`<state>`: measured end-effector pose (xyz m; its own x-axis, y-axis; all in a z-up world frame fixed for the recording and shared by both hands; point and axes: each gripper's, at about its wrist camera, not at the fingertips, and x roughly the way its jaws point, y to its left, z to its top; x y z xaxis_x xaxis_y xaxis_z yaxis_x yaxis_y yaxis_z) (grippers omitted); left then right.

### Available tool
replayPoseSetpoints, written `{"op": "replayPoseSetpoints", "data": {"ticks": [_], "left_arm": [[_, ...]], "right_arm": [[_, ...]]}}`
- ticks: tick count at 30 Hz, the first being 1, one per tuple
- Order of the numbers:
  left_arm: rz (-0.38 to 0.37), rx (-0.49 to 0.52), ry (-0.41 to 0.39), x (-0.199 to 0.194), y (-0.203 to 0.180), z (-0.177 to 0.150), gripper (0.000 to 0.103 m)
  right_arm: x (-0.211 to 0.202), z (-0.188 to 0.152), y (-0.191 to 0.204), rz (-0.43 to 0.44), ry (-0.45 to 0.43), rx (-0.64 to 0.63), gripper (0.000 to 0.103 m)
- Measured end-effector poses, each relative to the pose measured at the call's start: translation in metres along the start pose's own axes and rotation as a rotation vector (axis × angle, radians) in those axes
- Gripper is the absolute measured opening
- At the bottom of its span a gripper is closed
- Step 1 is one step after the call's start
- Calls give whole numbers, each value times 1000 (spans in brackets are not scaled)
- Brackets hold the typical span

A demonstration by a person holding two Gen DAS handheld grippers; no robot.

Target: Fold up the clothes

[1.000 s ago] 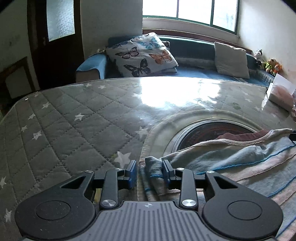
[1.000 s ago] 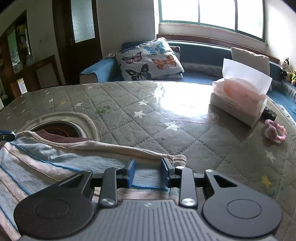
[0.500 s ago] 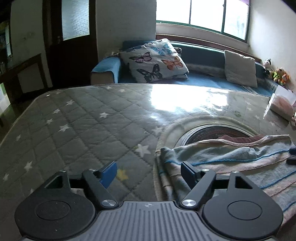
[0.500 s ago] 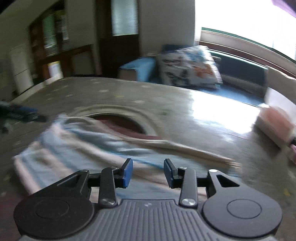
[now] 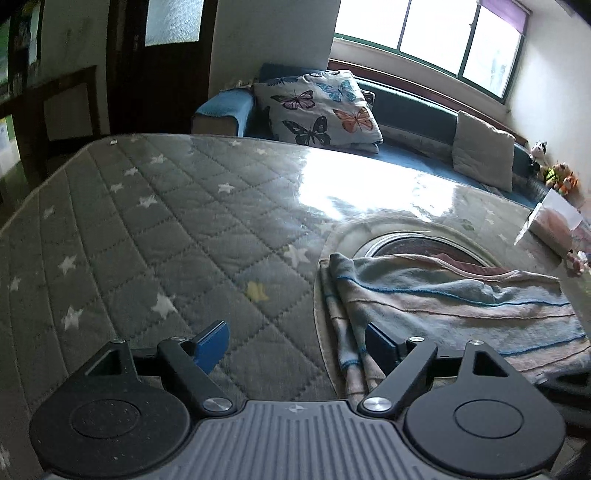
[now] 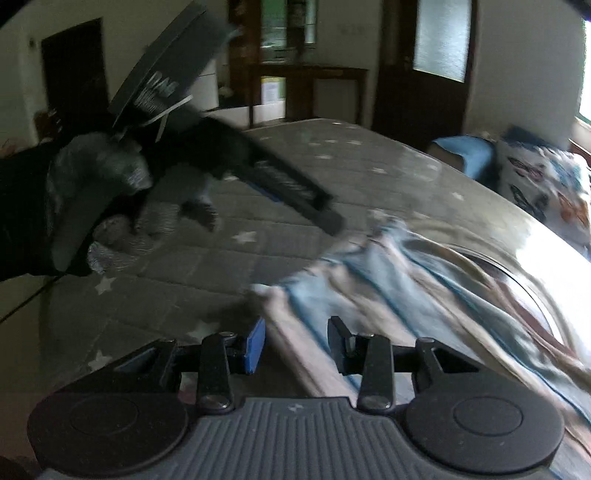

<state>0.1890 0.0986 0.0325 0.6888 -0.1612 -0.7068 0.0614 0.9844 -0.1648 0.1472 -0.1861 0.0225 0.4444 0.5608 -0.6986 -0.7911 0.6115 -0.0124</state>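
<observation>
I see a grey quilted table cover with star print [image 5: 177, 221], glossy under the window glare, with a round dark inset [image 5: 417, 247] at two o'clock. A folded blue-and-pink striped towel-like garment [image 5: 454, 306] lies across that inset. A pink tissue pack [image 5: 554, 229] sits at the three o'clock edge.

Place: a home — a lived-in sitting room.
Seating: a blue sofa [image 5: 413, 110] at 12 o'clock under a wide window [image 5: 424, 33], with a butterfly-print cushion [image 5: 317, 107] and a plain pale cushion [image 5: 482, 151].
Keepsakes: small stuffed toys [image 5: 554, 173] at 2 o'clock, at the sofa's end.
Desk: covered by a quilted grey cloth with stars [image 5: 166, 229] — a tissue pack [image 5: 554, 225] near its 3 o'clock edge.
Woodwork: a dark wooden door with a frosted pane [image 5: 166, 55] at 11 o'clock; the right wrist view shows dark shelving [image 6: 291, 44], blurred.
</observation>
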Motion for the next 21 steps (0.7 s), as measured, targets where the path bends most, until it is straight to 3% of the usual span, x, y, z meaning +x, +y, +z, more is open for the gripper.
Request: {"op": "replayPoseSetpoints", "data": {"ticks": [7,9,12,21], "left_arm": [[-71,-74,37,-1,5,-6,83],[-94,-91,47,0,4,-7,83],[-132,-130,59,-1,2,-7,83],[-259,-289,138,11,-3,-5,79]], "right_arm": [[26,4,33,-25,13,-73,33],[24,6,31,-31,6,-56,16],[14,9,23,-5,-17,20,8],[-27,16,-1,58,-108,168,6]]}}
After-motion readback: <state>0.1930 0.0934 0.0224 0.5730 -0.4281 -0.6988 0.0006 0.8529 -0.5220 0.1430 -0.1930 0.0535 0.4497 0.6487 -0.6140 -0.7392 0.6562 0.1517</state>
